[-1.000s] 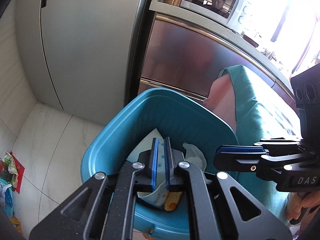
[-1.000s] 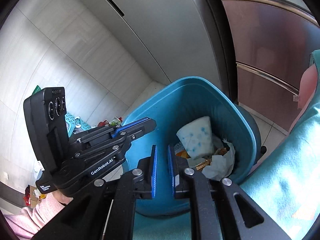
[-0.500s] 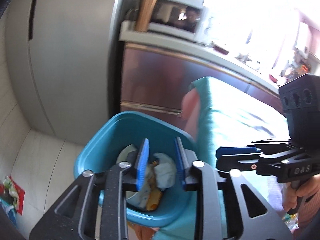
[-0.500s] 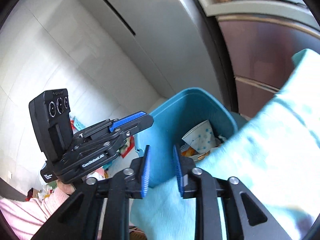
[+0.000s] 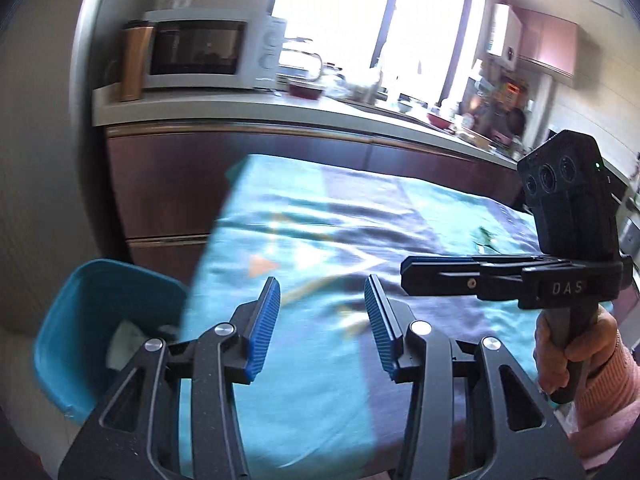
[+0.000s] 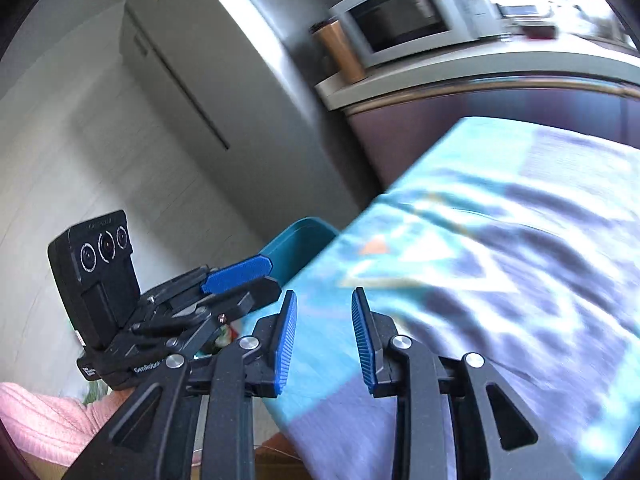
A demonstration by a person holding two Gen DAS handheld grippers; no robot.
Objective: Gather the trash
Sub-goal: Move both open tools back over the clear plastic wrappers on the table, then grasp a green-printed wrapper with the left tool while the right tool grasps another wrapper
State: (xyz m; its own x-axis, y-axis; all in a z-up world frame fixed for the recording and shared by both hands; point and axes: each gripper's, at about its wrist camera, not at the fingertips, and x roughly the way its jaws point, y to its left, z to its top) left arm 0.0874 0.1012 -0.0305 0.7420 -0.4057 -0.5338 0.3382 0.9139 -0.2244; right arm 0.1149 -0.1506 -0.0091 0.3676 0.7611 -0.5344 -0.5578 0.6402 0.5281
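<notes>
A blue trash bin (image 5: 80,320) stands on the floor at the table's left end, with white paper trash (image 5: 126,338) showing inside; its rim also shows in the right wrist view (image 6: 298,240). My left gripper (image 5: 322,322) is open and empty above the teal tablecloth (image 5: 320,240). My right gripper (image 6: 324,334) is open and empty over the cloth's (image 6: 480,260) left edge. In the left wrist view the right gripper (image 5: 440,276) shows from the side at right. A small green scrap (image 5: 484,238) lies far right on the cloth.
A grey fridge (image 6: 224,92) stands at left. A counter (image 5: 280,108) behind the table holds a microwave (image 5: 200,54) and a copper tumbler (image 5: 134,64). Brown cabinets (image 5: 168,184) are under it. Blurred kitchen items sit by the bright window.
Both grippers have risen from over the bin and swung right over the table. Both jaws have opened wide. The paper cup the left gripper held lies in the bin.
</notes>
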